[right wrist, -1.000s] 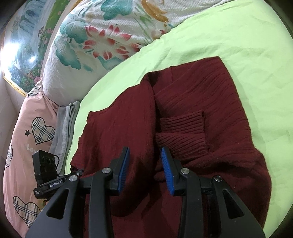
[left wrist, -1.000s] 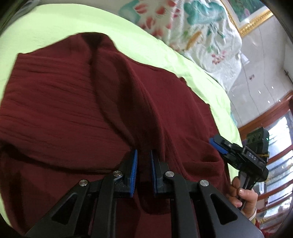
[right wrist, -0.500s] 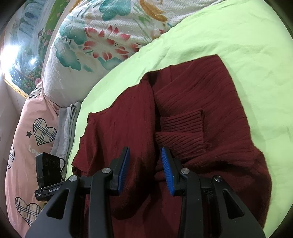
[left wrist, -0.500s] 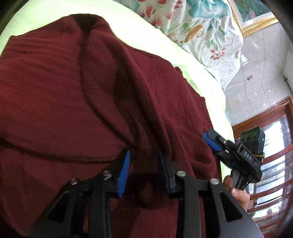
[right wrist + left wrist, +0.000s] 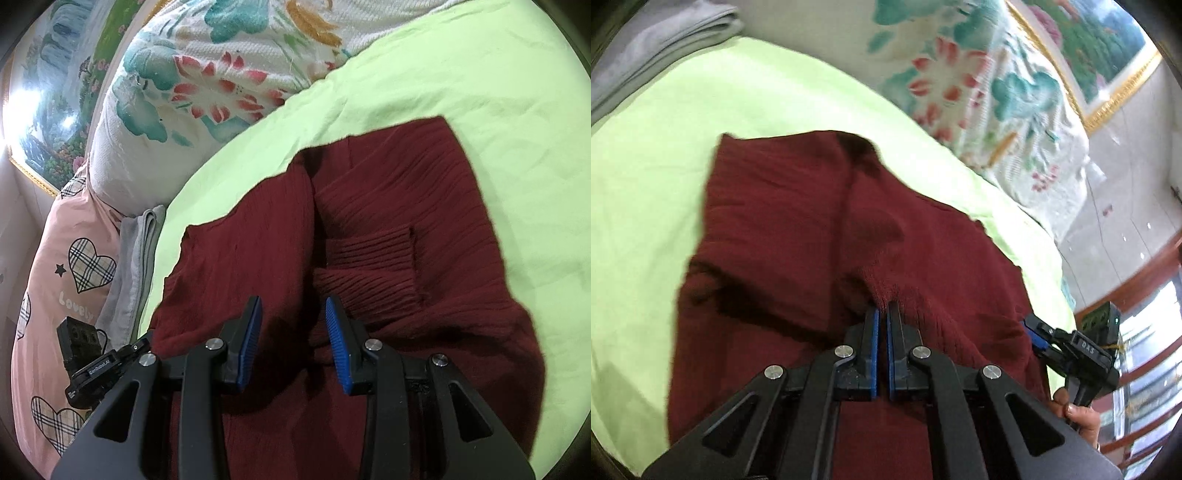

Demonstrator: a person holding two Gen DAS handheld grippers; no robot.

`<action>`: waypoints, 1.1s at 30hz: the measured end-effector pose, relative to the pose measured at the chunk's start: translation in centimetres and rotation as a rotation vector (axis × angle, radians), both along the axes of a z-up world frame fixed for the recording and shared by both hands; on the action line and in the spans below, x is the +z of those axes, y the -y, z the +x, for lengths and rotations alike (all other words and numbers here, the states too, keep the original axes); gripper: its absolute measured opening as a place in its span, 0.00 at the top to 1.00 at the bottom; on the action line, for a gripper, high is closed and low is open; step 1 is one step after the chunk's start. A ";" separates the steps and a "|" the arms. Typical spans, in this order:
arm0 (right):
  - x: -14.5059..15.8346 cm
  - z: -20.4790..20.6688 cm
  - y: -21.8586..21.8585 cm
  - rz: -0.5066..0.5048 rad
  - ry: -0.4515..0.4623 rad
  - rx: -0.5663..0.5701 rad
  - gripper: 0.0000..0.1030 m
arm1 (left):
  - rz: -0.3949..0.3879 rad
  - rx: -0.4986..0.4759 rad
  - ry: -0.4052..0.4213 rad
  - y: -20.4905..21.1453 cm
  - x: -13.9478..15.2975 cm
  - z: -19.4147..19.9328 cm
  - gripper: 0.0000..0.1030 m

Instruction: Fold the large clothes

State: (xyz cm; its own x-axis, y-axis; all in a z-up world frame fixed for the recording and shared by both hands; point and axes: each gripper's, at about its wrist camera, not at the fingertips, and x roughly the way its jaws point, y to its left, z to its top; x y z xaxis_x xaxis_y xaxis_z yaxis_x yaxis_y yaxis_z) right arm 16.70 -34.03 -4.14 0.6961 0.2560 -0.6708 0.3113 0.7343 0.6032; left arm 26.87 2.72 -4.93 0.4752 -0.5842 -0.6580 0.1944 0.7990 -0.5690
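now l gripper (image 5: 881,308) pinching sweater (image 5: 783,236)

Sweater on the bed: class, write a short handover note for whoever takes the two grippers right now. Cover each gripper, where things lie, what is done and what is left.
Left gripper: its jaws have just been closing and are now shut on a raised fold of the sweater.
Right gripper: open, over the sweater near the ribbed cuff, holding nothing.
Sweater: lies on the green sheet, pillows behind it.
Done: a sleeve appears folded in across the body, its cuff on top.
Left: carry the pinched fold over, probably grip with the right as well, then flatten.
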 end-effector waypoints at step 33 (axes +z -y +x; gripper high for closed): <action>0.1 2.3 -3.2 -0.178 -0.101 0.077 0.82 | 0.103 -0.037 -0.041 1.6 -2.6 -1.2 0.97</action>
State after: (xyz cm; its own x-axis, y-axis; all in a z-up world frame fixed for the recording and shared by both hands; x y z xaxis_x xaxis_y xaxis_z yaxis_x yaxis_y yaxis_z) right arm 19.03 -30.83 -4.02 0.6063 0.1772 -0.7752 0.3025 0.8501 0.4310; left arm 25.66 1.12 -7.56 0.4264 -0.5288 -0.7339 0.2033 0.8466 -0.4919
